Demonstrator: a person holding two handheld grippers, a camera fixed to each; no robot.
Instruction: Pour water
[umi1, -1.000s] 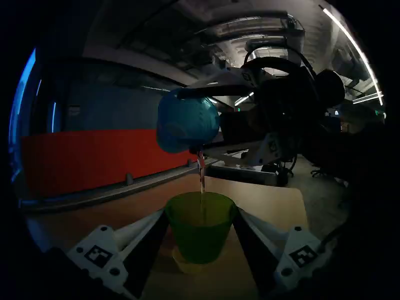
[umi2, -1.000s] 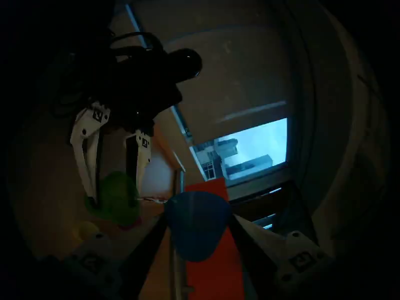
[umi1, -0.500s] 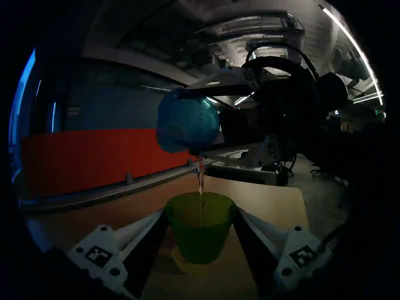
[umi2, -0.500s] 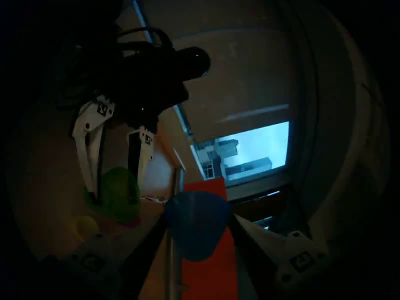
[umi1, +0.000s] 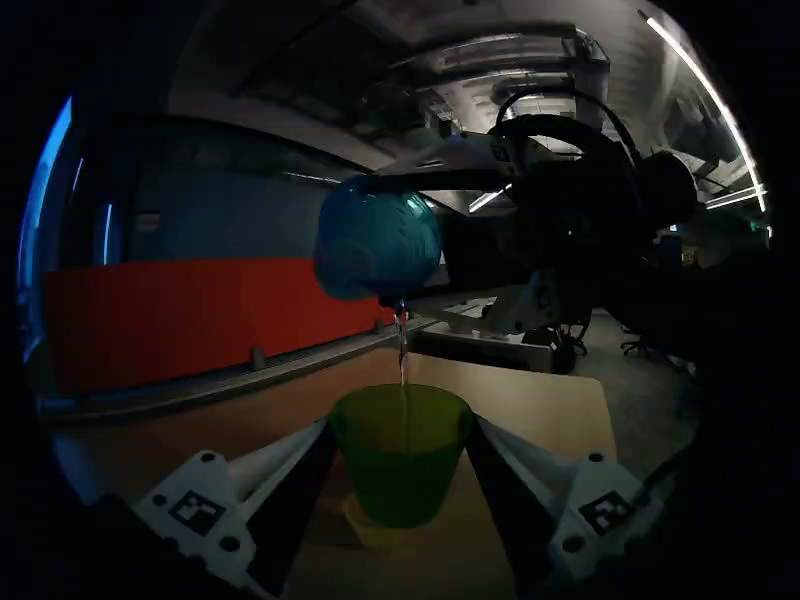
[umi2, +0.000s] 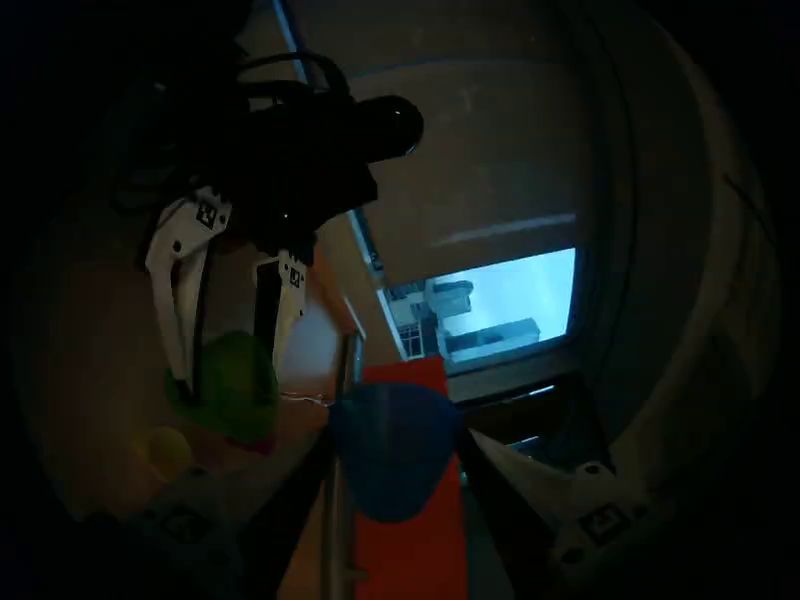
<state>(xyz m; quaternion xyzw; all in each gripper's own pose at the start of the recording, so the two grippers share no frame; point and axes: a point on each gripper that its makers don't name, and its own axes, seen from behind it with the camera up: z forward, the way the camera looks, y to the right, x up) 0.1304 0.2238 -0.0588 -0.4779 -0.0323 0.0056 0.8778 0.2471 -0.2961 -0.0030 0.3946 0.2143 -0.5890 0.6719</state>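
In the left gripper view, the left gripper (umi1: 402, 438) is closed on the green cup (umi1: 400, 475), one white finger pressing each side. The cup stands upright, low and centred, over the wooden desk (umi1: 545, 405); I cannot tell whether its base touches the desk. A pale yellow object (umi1: 362, 522) lies just under and in front of its base. Above the green cup, the right gripper (umi1: 383, 243) clamps the blue cup (umi1: 372, 252), which is tipped over with its mouth turned down. A thin stream of water (umi1: 402, 352) falls from its lower edge straight into the green cup. Behind runs a red wall panel (umi1: 200, 312).

In the right gripper view, the blue cup (umi2: 393, 468) sits between the right gripper's (umi2: 395, 440) two fingers, which squeeze it from both sides. Farther off to the left, the left gripper (umi2: 228, 370) grips the green cup (umi2: 236, 395), with the yellow object (umi2: 168, 450) near it. The thin stream runs across between the two cups. A bright window (umi2: 485, 312) shows beyond, and the red panel (umi2: 410, 545) lies behind the blue cup.
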